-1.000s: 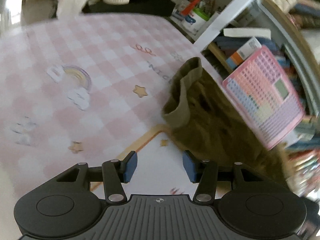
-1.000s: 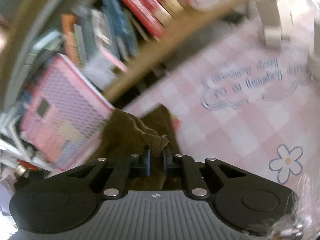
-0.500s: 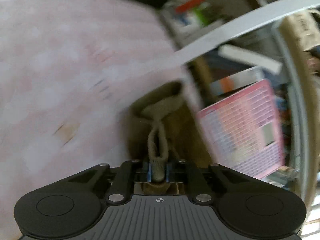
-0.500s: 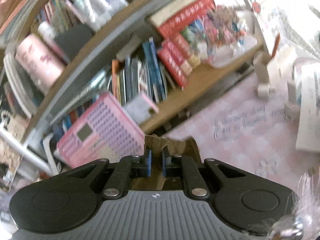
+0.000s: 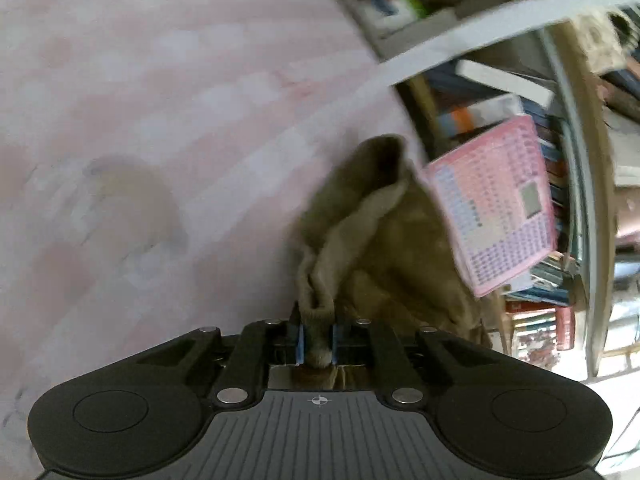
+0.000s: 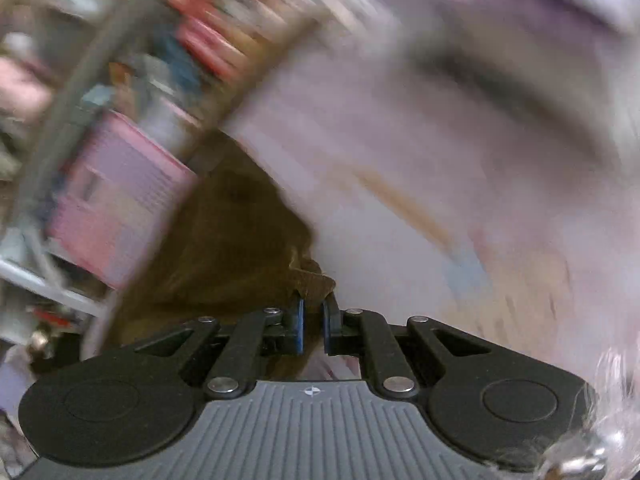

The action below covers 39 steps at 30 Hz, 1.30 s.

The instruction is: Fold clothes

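An olive-brown garment hangs bunched at the right edge of the pink checked mat. My left gripper is shut on its ribbed cuff or hem, which rises as a rolled band from between the blue pads. In the right wrist view the same garment droops to the left, and my right gripper is shut on a corner of it. That view is heavily blurred by motion. The rest of the cloth falls out of sight below both grippers.
A pink keypad toy leans against a bookshelf just right of the garment; it shows blurred as a pink toy in the right wrist view. The mat spreads to the right there.
The left gripper, open a second ago, closed on the garment's cuff and keeps hold. Both grippers are swinging with the cloth; the right view tilted from the shelves down toward the mat.
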Each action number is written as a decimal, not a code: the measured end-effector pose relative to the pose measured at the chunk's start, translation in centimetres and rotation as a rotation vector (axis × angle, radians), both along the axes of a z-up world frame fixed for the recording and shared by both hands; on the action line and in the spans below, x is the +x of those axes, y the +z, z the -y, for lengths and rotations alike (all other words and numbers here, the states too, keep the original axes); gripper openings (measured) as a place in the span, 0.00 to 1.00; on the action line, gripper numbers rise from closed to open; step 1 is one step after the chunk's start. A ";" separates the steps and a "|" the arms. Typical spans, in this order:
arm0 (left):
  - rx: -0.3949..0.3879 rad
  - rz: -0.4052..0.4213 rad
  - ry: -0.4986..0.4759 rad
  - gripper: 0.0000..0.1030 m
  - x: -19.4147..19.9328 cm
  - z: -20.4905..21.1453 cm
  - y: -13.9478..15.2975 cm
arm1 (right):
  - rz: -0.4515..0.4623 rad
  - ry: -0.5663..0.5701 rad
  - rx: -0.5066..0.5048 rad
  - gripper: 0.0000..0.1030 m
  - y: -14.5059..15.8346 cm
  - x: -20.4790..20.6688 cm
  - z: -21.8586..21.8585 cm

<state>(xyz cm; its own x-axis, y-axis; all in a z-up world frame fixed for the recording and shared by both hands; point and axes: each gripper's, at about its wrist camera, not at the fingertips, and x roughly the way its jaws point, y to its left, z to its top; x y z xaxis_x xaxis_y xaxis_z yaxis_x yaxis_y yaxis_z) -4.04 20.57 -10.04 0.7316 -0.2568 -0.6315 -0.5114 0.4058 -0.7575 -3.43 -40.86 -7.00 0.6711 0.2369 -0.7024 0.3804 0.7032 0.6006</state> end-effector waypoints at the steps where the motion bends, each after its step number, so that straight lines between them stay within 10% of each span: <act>1: -0.014 0.008 0.009 0.14 -0.4 -0.1 -0.2 | -0.010 -0.018 -0.002 0.08 -0.6 -0.5 -0.2; 9: 0.028 0.047 -0.049 0.09 3.0 -0.2 1.1 | 0.049 -0.038 -0.059 0.08 0.4 1.5 -1.5; 16: 0.126 0.324 -0.019 0.09 2.0 -1.5 9.3 | 0.334 0.057 -0.065 0.08 8.2 2.7 -3.0; 23: 0.150 -0.008 -0.097 0.15 -2.1 -0.6 1.5 | 0.039 0.004 -0.137 0.08 0.3 -1.4 -2.0; 30: 0.264 -0.028 -0.098 0.46 -2.9 -2.1 3.2 | -0.026 -0.031 -0.181 0.26 -0.5 -1.6 -1.2; 39: 0.435 0.087 -0.116 0.45 2.0 -4.0 5.9 | 0.070 0.078 -0.268 0.35 2.2 0.7 -4.5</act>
